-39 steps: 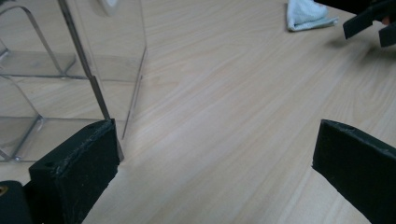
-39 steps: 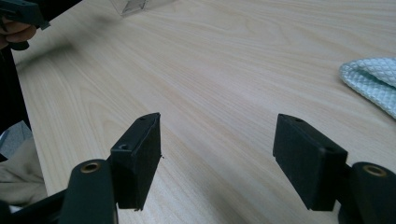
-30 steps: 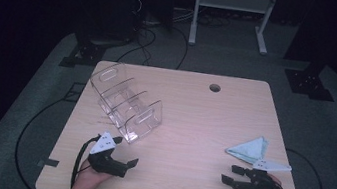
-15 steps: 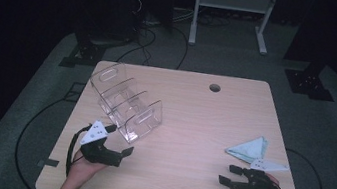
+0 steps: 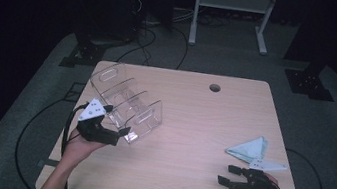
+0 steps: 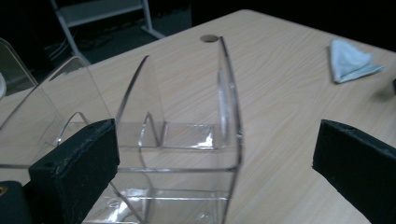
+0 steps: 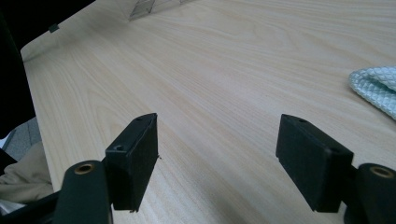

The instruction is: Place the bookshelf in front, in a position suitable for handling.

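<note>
A clear acrylic rack [image 5: 125, 102] with several upright dividers lies on the left part of the wooden table [image 5: 202, 125]. My left gripper [image 5: 122, 133] is open at the rack's near end. In the left gripper view the rack [image 6: 187, 116] sits between the wide-apart jaws of the left gripper [image 6: 215, 140], nearer the left one. A folded light-blue cloth [image 5: 249, 149] lies near the table's right edge. Just in front of it, my right gripper [image 5: 227, 175] is open over bare wood. The right gripper [image 7: 217, 135] holds nothing, with the cloth [image 7: 378, 88] off to its right.
A round cable hole [image 5: 215, 87] sits near the table's far edge. A white metal frame [image 5: 230, 7] and cables stand on the dark floor behind. The cloth [image 6: 350, 60] lies far across the table in the left gripper view.
My left gripper has moved away from the near edge, forward and left, up to the rack's near end. The right gripper has stayed almost still.
</note>
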